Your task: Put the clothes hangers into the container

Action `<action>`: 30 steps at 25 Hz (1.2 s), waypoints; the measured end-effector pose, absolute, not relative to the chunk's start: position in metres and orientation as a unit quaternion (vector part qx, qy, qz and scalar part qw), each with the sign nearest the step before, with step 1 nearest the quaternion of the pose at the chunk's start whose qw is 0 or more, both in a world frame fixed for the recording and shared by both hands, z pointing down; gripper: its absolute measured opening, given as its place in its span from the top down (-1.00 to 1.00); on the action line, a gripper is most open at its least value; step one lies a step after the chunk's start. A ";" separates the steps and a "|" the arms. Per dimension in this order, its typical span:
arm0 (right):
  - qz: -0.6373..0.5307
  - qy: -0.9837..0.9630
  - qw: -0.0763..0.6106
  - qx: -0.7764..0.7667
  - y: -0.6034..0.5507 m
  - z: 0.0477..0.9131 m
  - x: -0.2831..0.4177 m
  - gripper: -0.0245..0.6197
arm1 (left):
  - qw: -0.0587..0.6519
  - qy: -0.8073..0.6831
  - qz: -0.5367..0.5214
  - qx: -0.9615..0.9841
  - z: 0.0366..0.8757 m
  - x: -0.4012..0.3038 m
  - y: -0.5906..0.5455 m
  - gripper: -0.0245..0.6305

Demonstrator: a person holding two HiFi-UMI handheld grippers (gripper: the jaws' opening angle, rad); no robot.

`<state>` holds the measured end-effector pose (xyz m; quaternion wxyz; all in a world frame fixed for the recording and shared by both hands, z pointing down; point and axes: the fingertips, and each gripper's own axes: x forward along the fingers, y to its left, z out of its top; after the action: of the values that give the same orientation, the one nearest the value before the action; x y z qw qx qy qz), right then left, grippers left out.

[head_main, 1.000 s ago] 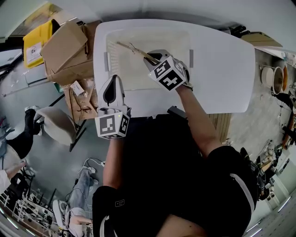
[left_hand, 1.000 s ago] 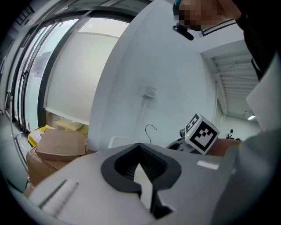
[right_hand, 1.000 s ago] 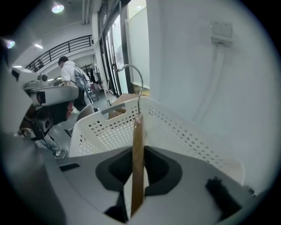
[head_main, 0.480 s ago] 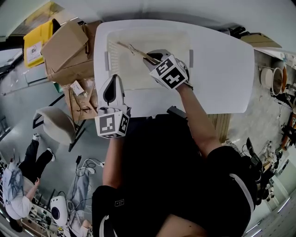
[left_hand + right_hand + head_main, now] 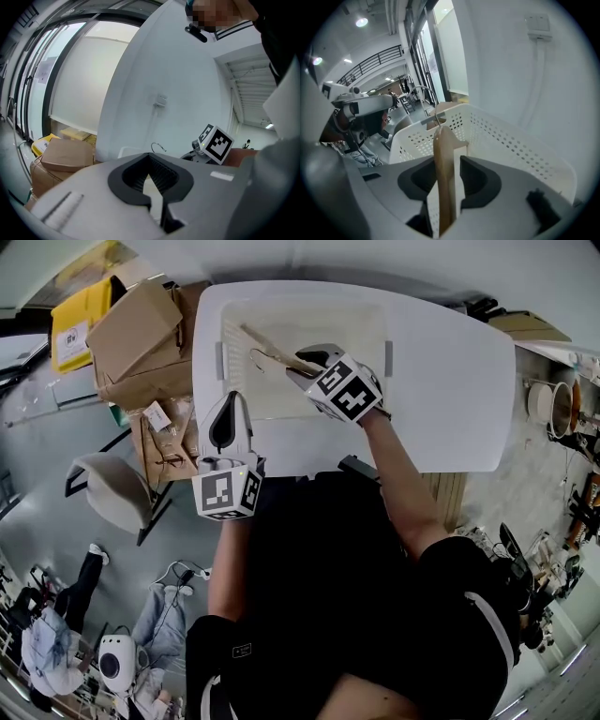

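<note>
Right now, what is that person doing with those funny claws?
A person holds a claw in each hand at a white table. The right claw reaches into a white basket with a wooden clothes hanger. Its jaws have just been opening, and the hanger stands loose between them, so it looks like it is being let go into the basket. The left claw is closed, holds nothing and waits near the table's edge.

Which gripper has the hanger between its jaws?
The right gripper, over the basket; its jaws have just been opening round the hanger. The left gripper is empty.
</note>
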<state>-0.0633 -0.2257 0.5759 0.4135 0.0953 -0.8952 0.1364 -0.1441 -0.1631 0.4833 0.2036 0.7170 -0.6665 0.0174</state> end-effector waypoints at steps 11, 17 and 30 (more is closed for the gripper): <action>0.131 -0.890 0.434 0.045 -0.199 0.583 -0.067 0.41 | 0.200 -0.669 0.010 0.716 0.481 -0.144 -0.156 0.92; 0.124 -0.883 0.452 0.014 -0.185 0.589 -0.068 0.37 | 0.198 -0.673 0.008 0.712 0.477 -0.145 -0.152 0.92; 0.102 -0.870 0.481 -0.030 -0.166 0.595 -0.066 0.34 | 0.198 -0.680 0.005 0.706 0.473 -0.149 -0.141 0.92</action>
<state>-0.0663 -0.1663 0.5945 0.4810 -0.0298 -0.8702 0.1025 -0.1495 -0.1411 0.4734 0.1981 0.7056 -0.6803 0.0047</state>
